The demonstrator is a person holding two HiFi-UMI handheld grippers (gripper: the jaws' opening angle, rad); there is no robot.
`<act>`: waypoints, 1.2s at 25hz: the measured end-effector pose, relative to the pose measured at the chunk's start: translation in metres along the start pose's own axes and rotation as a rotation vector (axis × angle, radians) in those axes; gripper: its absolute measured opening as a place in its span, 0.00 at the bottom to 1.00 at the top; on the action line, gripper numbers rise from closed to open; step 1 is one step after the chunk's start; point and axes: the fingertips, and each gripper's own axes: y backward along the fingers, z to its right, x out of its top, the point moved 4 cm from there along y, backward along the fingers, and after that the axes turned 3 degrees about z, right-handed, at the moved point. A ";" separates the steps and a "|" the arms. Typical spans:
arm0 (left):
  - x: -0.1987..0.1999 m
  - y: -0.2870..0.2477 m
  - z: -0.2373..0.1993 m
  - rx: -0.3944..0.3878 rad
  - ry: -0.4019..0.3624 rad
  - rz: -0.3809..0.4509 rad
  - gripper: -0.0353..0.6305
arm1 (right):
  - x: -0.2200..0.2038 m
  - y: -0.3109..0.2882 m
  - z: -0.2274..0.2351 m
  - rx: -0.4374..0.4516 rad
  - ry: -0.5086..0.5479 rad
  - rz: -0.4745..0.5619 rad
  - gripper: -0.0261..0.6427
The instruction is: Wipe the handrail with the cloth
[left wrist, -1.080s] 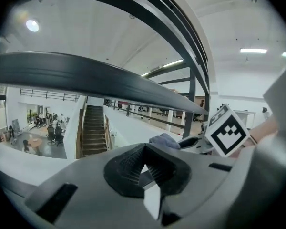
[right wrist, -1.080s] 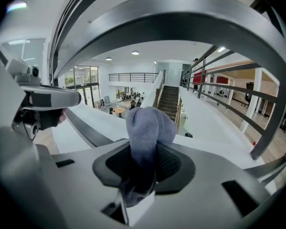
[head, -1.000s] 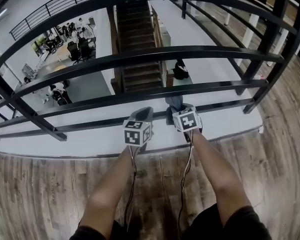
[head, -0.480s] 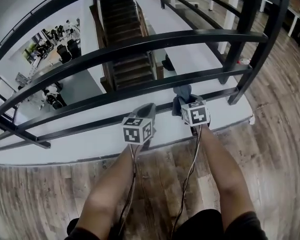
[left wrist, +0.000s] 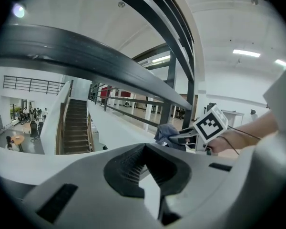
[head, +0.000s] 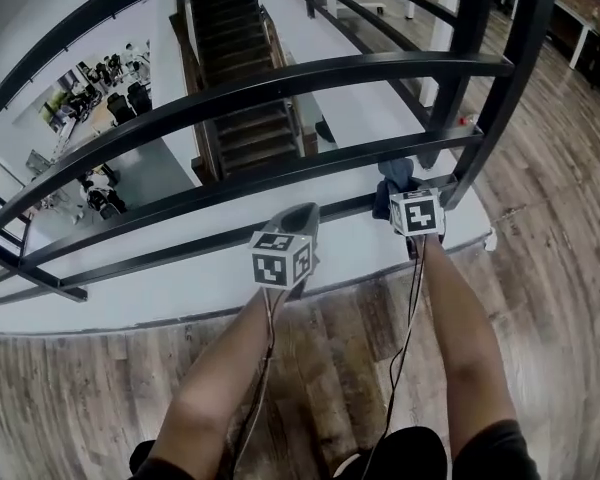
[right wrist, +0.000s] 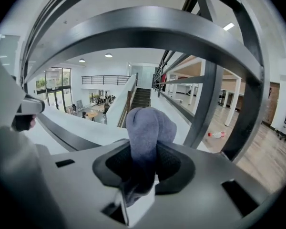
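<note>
The black handrail [head: 310, 76] has several horizontal bars. In the head view my right gripper [head: 400, 196] is shut on a grey-blue cloth [head: 393, 176], which is pressed against a low bar [head: 230, 234] close to the upright post [head: 485, 78]. The right gripper view shows the cloth [right wrist: 150, 128] bunched upright between the jaws of the right gripper [right wrist: 143, 171]. My left gripper [head: 300, 220] is at the same low bar, to the left, shut with nothing in it [left wrist: 150, 168]. From the left gripper view the cloth [left wrist: 166, 132] shows at the right.
Beyond the rail is a drop to a staircase [head: 235, 58] and a lower floor with desks and people [head: 95, 88]. A white ledge [head: 130, 293] runs under the rail. I stand on wooden flooring [head: 80, 388]. A bottle [right wrist: 217, 134] lies past the post.
My right gripper has slid the cloth to the right along the low bar, toward the post. The left gripper stays about where it was. The head view has turned slightly.
</note>
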 end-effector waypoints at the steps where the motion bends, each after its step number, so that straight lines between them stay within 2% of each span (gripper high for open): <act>1: 0.001 -0.002 0.002 0.003 -0.006 0.002 0.05 | -0.001 0.001 0.008 -0.015 0.003 0.002 0.21; 6: 0.009 -0.006 0.012 0.020 -0.041 0.036 0.05 | -0.006 0.005 0.041 -0.089 0.014 -0.001 0.21; 9: 0.004 -0.003 0.015 0.012 -0.041 0.025 0.05 | -0.019 0.007 0.060 -0.140 -0.007 -0.035 0.21; 13: 0.000 0.005 0.017 0.003 -0.057 0.007 0.05 | -0.017 0.015 0.089 -0.214 -0.004 -0.006 0.21; 17: 0.003 0.025 0.004 0.018 -0.068 0.007 0.05 | -0.017 0.015 0.089 -0.236 -0.013 -0.014 0.21; 19: 0.006 0.035 -0.004 0.021 -0.065 0.012 0.05 | -0.012 0.024 0.088 -0.249 -0.076 0.029 0.21; 22: 0.008 0.056 -0.019 0.006 -0.071 0.027 0.05 | -0.006 0.048 0.060 -0.236 -0.154 0.119 0.21; 26: 0.020 0.096 -0.039 -0.017 -0.045 0.087 0.05 | 0.013 0.085 -0.020 -0.141 -0.139 0.184 0.21; 30: 0.051 0.163 -0.049 -0.038 -0.076 0.082 0.05 | 0.043 0.156 -0.107 -0.132 -0.173 0.266 0.21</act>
